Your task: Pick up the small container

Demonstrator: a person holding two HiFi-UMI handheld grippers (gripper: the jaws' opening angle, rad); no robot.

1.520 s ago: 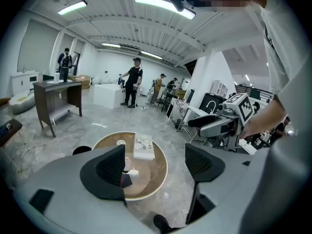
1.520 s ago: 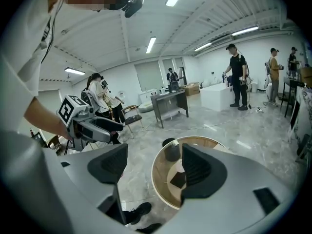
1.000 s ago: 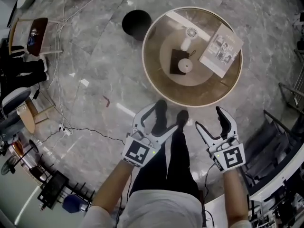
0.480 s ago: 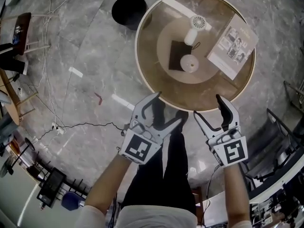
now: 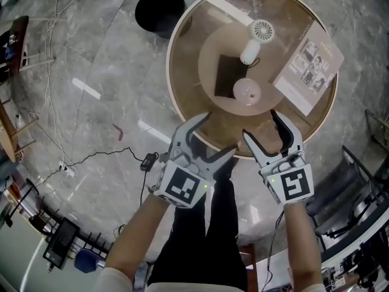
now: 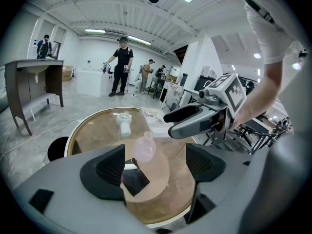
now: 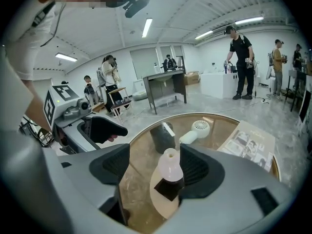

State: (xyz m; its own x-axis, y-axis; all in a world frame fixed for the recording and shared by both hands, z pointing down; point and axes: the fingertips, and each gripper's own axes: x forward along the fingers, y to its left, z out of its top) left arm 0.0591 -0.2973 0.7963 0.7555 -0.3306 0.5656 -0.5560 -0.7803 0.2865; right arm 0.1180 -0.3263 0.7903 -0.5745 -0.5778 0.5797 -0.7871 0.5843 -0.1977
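Observation:
The small container (image 5: 247,90) is a pale pink, round-bellied bottle. It stands on a black square mat (image 5: 228,73) at the middle of the round glass table (image 5: 172,96). My left gripper (image 5: 217,134) is open, its fingertips at the table's near rim. My right gripper (image 5: 260,125) is beside it, over the rim, open with its jaws closing a little and nothing between them. The container (image 7: 169,167) stands ahead of the right gripper (image 7: 155,165), apart from the pads. In the left gripper view the container (image 6: 144,148) is ahead of the left gripper (image 6: 156,165), and the right gripper (image 6: 195,121) reaches in beside it.
A white hand fan (image 5: 255,40) lies just behind the container and a booklet (image 5: 309,66) lies at the table's right. A black bin (image 5: 159,11) stands on the floor at the table's far left. Cables (image 5: 97,157) trail over the marble floor. People (image 6: 121,65) stand far off.
Both grippers have moved forward from above the floor to the table's near rim. The table and container now lie closer in the head view.

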